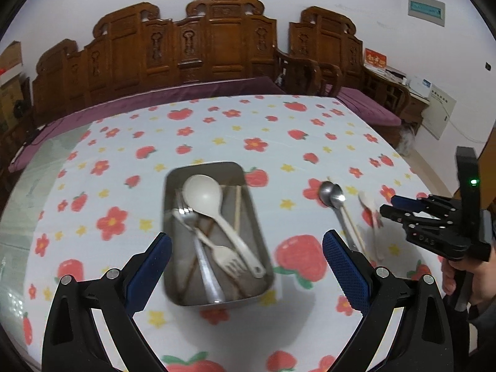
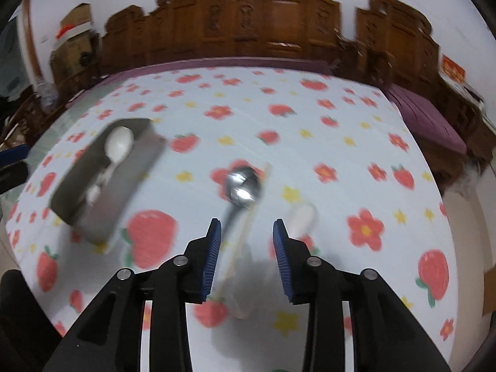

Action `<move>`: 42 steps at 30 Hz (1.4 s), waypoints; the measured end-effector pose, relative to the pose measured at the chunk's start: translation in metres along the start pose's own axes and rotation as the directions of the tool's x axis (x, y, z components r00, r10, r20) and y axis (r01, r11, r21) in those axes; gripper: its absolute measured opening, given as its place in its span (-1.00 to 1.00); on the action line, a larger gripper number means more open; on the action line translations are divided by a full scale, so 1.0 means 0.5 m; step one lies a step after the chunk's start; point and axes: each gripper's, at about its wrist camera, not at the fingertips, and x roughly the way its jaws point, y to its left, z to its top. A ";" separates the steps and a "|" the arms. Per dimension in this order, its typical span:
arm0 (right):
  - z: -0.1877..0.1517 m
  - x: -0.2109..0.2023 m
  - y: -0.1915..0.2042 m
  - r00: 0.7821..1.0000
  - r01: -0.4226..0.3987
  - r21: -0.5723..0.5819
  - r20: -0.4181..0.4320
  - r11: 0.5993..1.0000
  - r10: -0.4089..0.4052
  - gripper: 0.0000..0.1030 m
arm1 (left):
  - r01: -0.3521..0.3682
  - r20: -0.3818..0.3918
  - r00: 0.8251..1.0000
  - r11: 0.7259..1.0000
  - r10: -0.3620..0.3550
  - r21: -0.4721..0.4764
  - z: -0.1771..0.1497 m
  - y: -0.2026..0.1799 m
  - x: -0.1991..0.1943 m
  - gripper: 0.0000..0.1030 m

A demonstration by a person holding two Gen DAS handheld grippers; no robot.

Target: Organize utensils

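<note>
The tabletop (image 1: 217,130), under a strawberry-print cloth, carries a metal tray (image 1: 263,248) that collects the utensils: a pale serving spoon (image 1: 203,193), two forks and chopsticks lie in it already. Right of the tray, loose on the cloth, lie a steel spoon (image 2: 243,183), a chopstick (image 1: 353,226) beside it and a small white spoon (image 2: 302,217). The left gripper (image 1: 246,257) hovers near the tray, fingers wide and empty. The right gripper (image 2: 247,248), fingers moderately apart, straddles the steel spoon's handle, probably to grasp it.
</note>
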 end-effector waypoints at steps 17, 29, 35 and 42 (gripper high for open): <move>-0.039 0.124 -0.059 0.995 0.054 0.063 -0.089 0.997 -0.049 -0.28 | 0.049 -0.071 0.996 0.998 -0.047 0.031 -0.013 -0.099 0.094 0.82; -0.050 0.112 -0.085 0.995 0.018 0.025 -0.098 1.000 -0.016 -0.84 | 0.061 -0.120 0.991 0.995 -0.051 0.080 -0.023 -0.180 0.184 0.82; -0.043 0.113 -0.125 0.995 0.008 0.067 -0.096 0.998 -0.002 -0.84 | 0.055 -0.160 0.986 0.994 -0.040 0.092 -0.021 -0.216 0.251 0.82; -0.036 0.108 -0.141 0.996 -0.009 0.099 -0.092 0.995 0.018 -0.84 | 0.042 -0.190 0.982 0.993 -0.020 0.110 -0.013 -0.246 0.308 0.76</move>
